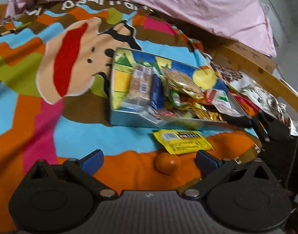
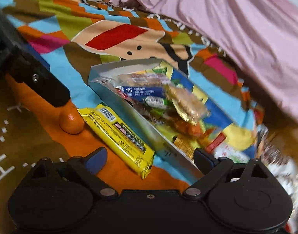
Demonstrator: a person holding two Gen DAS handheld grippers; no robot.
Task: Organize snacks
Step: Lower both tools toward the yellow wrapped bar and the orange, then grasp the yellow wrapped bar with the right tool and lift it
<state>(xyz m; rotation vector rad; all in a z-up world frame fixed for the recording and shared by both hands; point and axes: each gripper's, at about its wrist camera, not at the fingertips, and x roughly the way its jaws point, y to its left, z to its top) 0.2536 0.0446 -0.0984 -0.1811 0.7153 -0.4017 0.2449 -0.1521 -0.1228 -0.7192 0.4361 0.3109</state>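
Jaws of the left gripper [image 1: 149,160] and right gripper [image 2: 150,159] stand wide, gripping nothing. Between them on the colourful blanket [image 1: 32,74] lie an orange ball [image 1: 166,162] and a yellow snack packet [image 2: 117,134]. Beyond, the tin tray [image 1: 129,120] holds heaped snacks [image 1: 160,91]; pink bedding [image 1: 188,5] lies farthest

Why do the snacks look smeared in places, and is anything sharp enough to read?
Left wrist view: the snack pile in the tin is motion-blurred; the yellow packet is only slightly soft. Right wrist view: the yellow packet shows its barcode clearly, while the wrappers at the right edge smear badly. Both views bend straight edges near the borders, a fisheye effect.
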